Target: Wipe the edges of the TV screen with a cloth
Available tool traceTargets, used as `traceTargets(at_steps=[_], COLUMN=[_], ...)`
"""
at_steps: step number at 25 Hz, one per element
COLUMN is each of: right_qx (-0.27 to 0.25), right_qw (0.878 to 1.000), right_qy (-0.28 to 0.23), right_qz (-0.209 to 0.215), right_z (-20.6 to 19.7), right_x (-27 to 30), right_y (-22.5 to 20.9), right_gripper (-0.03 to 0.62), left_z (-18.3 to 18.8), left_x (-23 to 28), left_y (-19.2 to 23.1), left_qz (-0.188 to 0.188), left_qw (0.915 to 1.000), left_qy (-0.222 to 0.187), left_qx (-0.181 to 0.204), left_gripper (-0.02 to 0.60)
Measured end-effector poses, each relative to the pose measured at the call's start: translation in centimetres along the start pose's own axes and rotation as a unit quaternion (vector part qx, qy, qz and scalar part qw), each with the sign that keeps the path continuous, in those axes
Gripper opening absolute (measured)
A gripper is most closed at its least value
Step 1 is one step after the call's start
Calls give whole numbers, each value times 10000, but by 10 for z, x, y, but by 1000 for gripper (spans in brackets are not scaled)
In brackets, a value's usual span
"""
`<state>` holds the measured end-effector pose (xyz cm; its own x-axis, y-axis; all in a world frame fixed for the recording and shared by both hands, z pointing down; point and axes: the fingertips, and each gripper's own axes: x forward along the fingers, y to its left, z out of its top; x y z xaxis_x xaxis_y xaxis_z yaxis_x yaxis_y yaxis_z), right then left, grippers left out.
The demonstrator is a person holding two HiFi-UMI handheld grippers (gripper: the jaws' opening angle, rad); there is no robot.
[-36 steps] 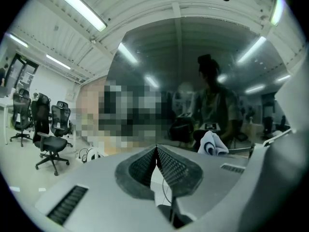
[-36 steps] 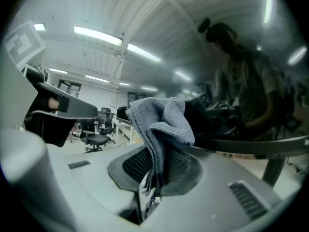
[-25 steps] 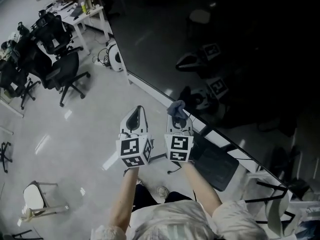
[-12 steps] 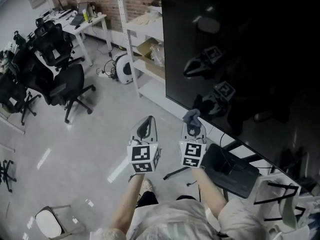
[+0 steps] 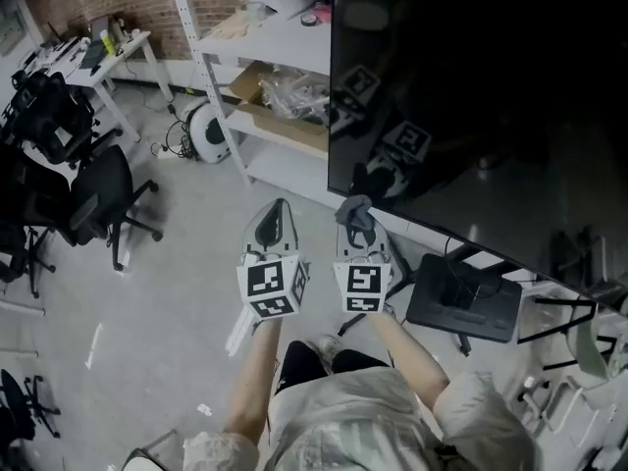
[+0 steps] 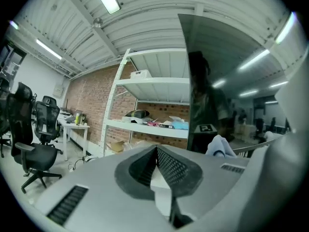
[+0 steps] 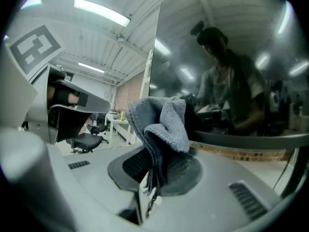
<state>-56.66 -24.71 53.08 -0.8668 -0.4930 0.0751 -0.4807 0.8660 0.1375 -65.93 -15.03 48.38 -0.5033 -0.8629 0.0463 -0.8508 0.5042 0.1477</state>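
A large black TV screen (image 5: 491, 96) fills the upper right of the head view, its lower left corner just above my right gripper (image 5: 355, 222). That gripper is shut on a grey-blue cloth (image 5: 353, 210), which bunches up past the jaws and sits close under the screen's bottom edge. In the right gripper view the cloth (image 7: 161, 124) hangs pinched between the closed jaws, with the dark screen (image 7: 231, 71) reflecting a person behind it. My left gripper (image 5: 272, 226) is beside the right one, to its left, shut on nothing. The left gripper view shows the screen's left edge (image 6: 190, 95).
A white shelf rack (image 5: 265, 67) with boxes and bags stands left of the TV. Black office chairs (image 5: 88, 194) and a white desk (image 5: 108, 52) are at the far left. A black stand base with cables (image 5: 461, 307) lies on the floor under the screen.
The view has shifted left along the TV: its left edge and the shelf rack now show. Both grippers keep their pose, the cloth still at the screen's lower edge near the corner.
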Motion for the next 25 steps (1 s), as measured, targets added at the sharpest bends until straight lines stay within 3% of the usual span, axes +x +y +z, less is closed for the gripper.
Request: traceTargets(at_steps=[4,9,13,18,20,22,24,25], right_qx=[-63,-576,-583,-330,7,930,2169,2533], right_qw=[9998,9948,9871,9857,9869,9859,9693,9605], right_qy=[76,550,862,973,903,644,287,180], right_qz=[-183,-627,-1217,-1339,-1340,-1232,-1121,-1140], right_z=[1,-10,-11,-10,-8,-5,0,2], right_x=[6,15,22,32,35,36,35,35], right_y=[12,21,18,32,34,36,38,39], right_gripper=[46,46,46,46,46,46,46,46], left_z=[9,12,13,13,16,18,19,19], left_x=[10,24,28,24,19,13,8,6], left_y=[10,28,30,36,36,43,54,59], left_qz=[-165,-519,-1040,-1431,-1593,-1683,-1698,-1697], left_qw=[9998,9983,9945,9894,9868,9850,9847,9846], left_qy=[-102,-28,133,242,217,215,232,236], left_qx=[82,-245,-47,44,218,304,329,351], left_gripper=[15,15,15,15,15,15,15,15])
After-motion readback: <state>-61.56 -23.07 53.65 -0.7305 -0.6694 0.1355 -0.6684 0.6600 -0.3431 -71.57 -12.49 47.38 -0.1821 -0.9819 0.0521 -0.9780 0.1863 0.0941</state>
